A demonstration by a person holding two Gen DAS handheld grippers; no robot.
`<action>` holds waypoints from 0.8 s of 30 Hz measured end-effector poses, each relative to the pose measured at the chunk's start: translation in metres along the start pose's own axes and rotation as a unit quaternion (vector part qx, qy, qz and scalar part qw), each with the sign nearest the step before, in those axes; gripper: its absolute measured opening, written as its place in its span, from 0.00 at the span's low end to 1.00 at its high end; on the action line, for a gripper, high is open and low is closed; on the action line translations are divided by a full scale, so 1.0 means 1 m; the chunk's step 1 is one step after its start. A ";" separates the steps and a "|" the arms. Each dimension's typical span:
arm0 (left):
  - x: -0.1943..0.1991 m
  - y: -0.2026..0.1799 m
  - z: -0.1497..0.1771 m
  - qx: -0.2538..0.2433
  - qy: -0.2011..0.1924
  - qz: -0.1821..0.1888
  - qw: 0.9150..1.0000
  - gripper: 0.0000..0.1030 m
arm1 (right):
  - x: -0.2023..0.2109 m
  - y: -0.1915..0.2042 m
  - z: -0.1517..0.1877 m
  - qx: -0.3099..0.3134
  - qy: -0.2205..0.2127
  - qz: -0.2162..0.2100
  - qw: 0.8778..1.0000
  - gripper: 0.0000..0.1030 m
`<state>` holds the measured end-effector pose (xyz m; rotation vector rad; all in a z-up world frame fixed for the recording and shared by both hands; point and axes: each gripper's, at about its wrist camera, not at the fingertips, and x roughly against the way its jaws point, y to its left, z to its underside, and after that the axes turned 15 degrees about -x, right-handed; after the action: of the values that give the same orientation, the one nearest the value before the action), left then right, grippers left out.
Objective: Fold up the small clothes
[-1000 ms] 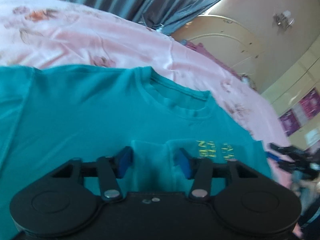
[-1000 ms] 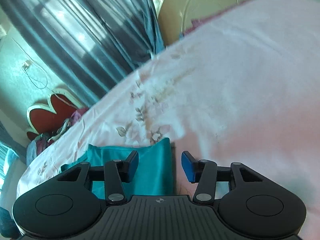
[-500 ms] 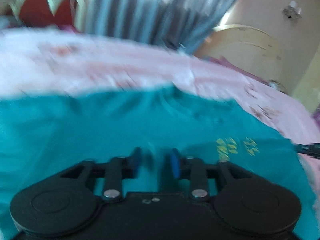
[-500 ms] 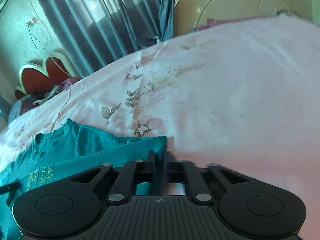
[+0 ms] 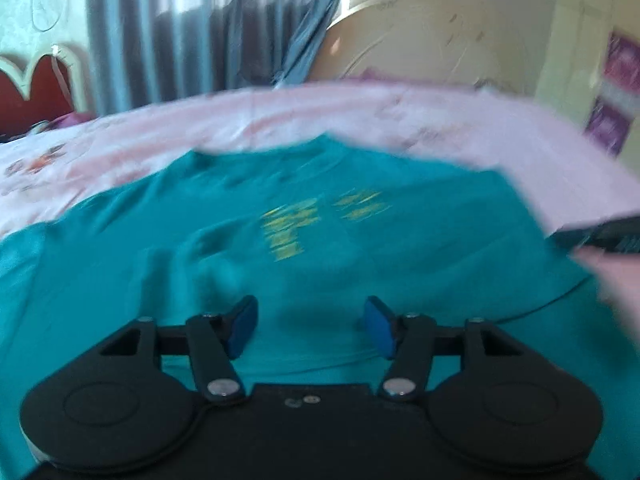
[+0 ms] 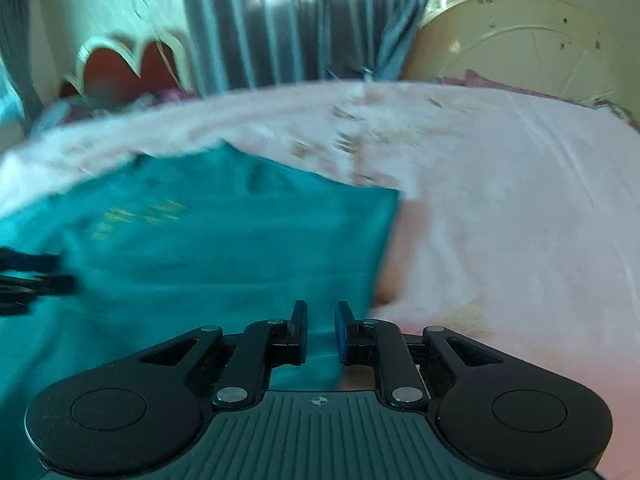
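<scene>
Roughly: teal shirt (image 5: 320, 264) flat — neckline away from left claw (image 5: 308, 326).

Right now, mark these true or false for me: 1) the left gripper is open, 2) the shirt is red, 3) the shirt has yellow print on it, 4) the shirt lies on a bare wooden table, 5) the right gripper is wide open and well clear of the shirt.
1) True. The left gripper is open above the teal shirt.
2) False. The shirt is teal.
3) True. Yellow print shows on it, too blurred to read.
4) False. It lies on a pink floral bedsheet.
5) False. The right gripper has only a narrow gap between its pads, with teal fabric at the shirt's edge in that gap; a firm clamp cannot be confirmed.
</scene>
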<state>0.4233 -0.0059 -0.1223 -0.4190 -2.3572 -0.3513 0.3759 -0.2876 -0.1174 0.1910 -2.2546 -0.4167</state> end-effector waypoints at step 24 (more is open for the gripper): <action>-0.025 0.042 -0.008 -0.016 0.040 -0.032 0.999 0.65 | -0.021 -0.013 -0.025 -0.027 0.016 0.025 0.999 0.15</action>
<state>0.4620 0.0244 -0.1280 -0.3386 -2.2924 -0.4289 0.4090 -0.2998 -0.1216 0.1138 -2.2102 -0.4440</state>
